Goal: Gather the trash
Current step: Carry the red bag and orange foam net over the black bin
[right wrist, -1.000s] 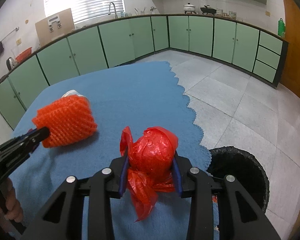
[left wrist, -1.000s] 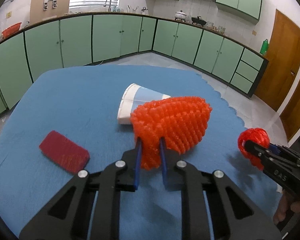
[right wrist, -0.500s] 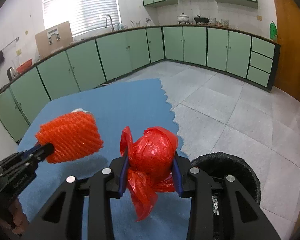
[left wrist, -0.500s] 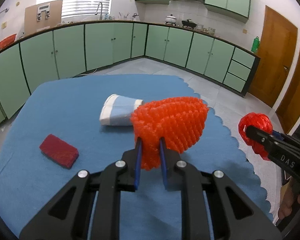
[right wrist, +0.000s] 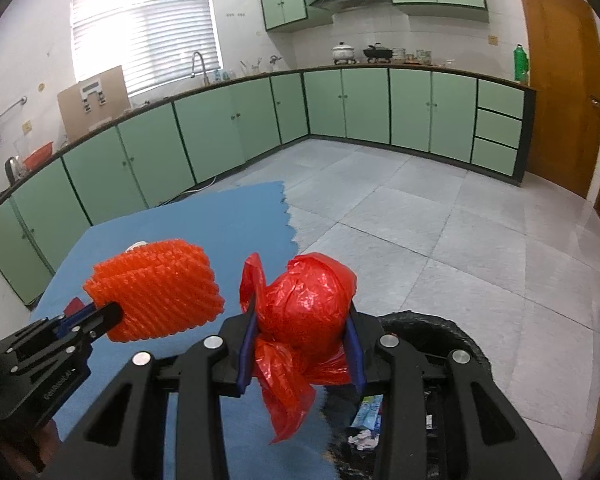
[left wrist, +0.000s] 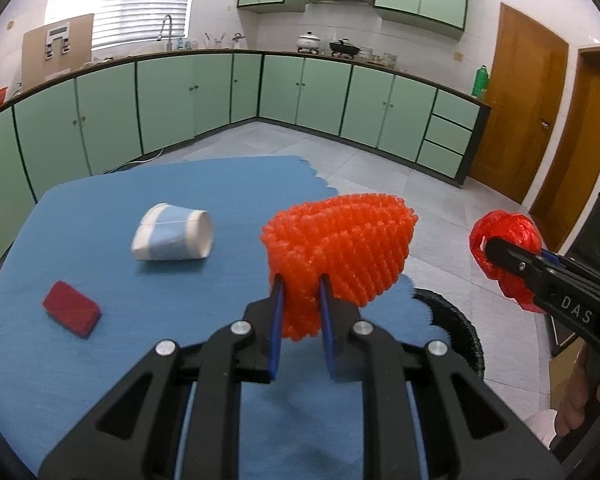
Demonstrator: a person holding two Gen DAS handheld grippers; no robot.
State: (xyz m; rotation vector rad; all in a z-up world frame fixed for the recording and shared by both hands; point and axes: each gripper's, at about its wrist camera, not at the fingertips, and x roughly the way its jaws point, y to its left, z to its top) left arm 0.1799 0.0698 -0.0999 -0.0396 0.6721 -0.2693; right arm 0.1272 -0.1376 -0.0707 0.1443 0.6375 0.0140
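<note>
Our left tool [left wrist: 300,286] stays clenched on the lower edge of the orange foam net [left wrist: 340,248], a knobbly mesh sleeve of soft, bumpy plastic foam bulging out in a rounded cone beyond the blue finger pads. Since a second ago we have carried it off the middle of the bench [left wrist: 100,360] toward its scalloped right edge, so that it now hangs in the air near the rim of the black trash bin [left wrist: 456,320], which was not in the left view before. Our right tool [right wrist: 302,330] keeps its grasp on the red plastic bag [right wrist: 308,308], a crinkled, glossy film knotted into a ball with a loose tail drooping below the pads; it has moved from over the blue cloth to just above the bin's near rim, and scraps of paper and a wrapper show inside the bin [right wrist: 420,320] lined with black film. Left behind on the bench's felt-like blue cover, the paper cup [left wrist: 174,233] lies on its side, white with a pale blue band, and the small red block [left wrist: 71,314], flat and rounded at the corners, sits well apart from it.
</note>
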